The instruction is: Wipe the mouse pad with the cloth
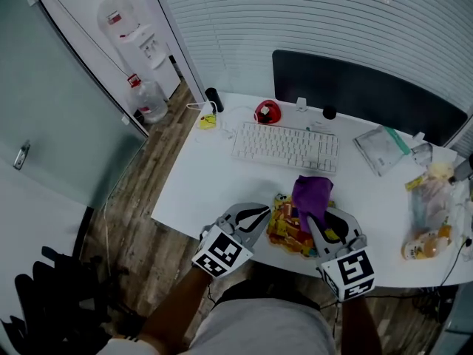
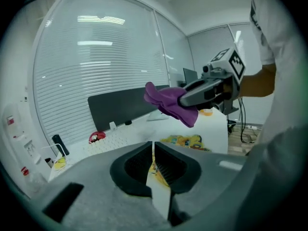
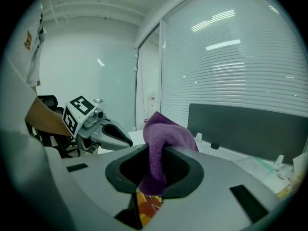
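left gripper [image 2: 153,148]: jaws closed, empty
right gripper [image 3: 156,153]: jaws clamping purple fuzzy cloth [image 3: 163,131]
colourful printed mouse pad [image 1: 288,231]: lower centre, between the grippers

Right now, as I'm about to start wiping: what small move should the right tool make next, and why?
Probably lower the right tool so the purple cloth meets the patterned mouse pad. The cloth is pinched in its jaws and hangs above the pad; the left tool is shut, empty, beside it.

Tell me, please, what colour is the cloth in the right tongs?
Purple; the cloth shows best in the right gripper view.
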A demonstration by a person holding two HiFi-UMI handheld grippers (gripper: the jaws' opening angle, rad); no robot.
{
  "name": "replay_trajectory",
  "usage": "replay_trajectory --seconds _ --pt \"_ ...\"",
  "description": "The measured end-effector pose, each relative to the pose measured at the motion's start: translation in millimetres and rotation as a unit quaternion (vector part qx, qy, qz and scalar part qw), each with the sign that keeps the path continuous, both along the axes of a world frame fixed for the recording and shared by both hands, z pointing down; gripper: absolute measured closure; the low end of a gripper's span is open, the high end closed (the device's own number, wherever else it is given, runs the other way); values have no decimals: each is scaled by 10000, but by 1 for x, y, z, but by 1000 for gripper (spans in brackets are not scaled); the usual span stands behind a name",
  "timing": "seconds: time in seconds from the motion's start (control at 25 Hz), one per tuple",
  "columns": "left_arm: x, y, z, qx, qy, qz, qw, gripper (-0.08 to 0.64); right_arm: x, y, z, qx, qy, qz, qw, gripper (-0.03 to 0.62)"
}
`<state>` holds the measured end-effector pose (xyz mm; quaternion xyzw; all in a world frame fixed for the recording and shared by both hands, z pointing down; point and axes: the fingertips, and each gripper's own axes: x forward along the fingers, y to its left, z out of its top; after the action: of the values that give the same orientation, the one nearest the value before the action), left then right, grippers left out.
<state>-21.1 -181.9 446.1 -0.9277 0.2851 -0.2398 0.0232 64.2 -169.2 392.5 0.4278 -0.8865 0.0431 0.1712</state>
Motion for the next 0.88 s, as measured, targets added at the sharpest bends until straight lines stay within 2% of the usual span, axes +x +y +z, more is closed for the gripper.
replay_trajectory --seconds 0.2,0.24,0.28,0.4,0.64,0.88 --pt "13 1 37 -559 -553 366 9962 542 -13 -11 16 -235 278 -6 9993 523" --pt "15 1 44 -690 -643 420 9947 516 -15 -14 21 -282 353 -11 9990 523" --pt "17 2 51 -822 -733 467 9928 453 -17 -17 27 -340 453 -22 9984 523" --pt "19 3 72 -1174 -1069 556 9857 430 -23 -23 47 -558 872 -121 9946 523" --pt "15 12 115 -1852 -1842 623 9633 388 -41 -37 83 -928 1754 -462 9790 523" --pt "11 14 135 -2195 -2152 611 9496 388 -57 -44 117 -1387 2346 -778 9590 523"
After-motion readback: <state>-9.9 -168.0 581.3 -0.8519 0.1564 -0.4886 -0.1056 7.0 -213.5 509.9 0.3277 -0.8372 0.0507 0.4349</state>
